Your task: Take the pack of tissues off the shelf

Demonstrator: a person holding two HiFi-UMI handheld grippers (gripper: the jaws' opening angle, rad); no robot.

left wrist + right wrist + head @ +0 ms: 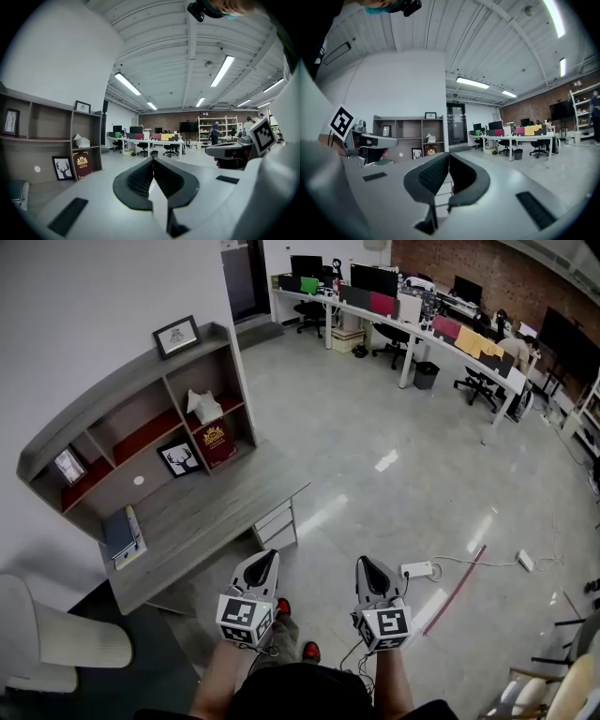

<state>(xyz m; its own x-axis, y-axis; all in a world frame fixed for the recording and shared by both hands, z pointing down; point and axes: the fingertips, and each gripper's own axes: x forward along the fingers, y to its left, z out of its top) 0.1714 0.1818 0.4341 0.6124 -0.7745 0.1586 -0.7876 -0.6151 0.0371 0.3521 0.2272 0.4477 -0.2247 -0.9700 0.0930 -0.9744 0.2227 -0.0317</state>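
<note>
Two claws, the left claw [265,561] and the right claw [366,566], are pressed together on nothing, well short of the grey wooden counter [217,504], at whose back the white soft pack of tissues [203,406] sits in the upper right compartment of the grey shelf unit [131,382], tuft upward, long axis seemingly along the board.

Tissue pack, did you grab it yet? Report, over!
Left tongs shut, empty. Right tongs shut, empty. Tissue pack on shelf, untouched. Nothing blocking it.
</note>
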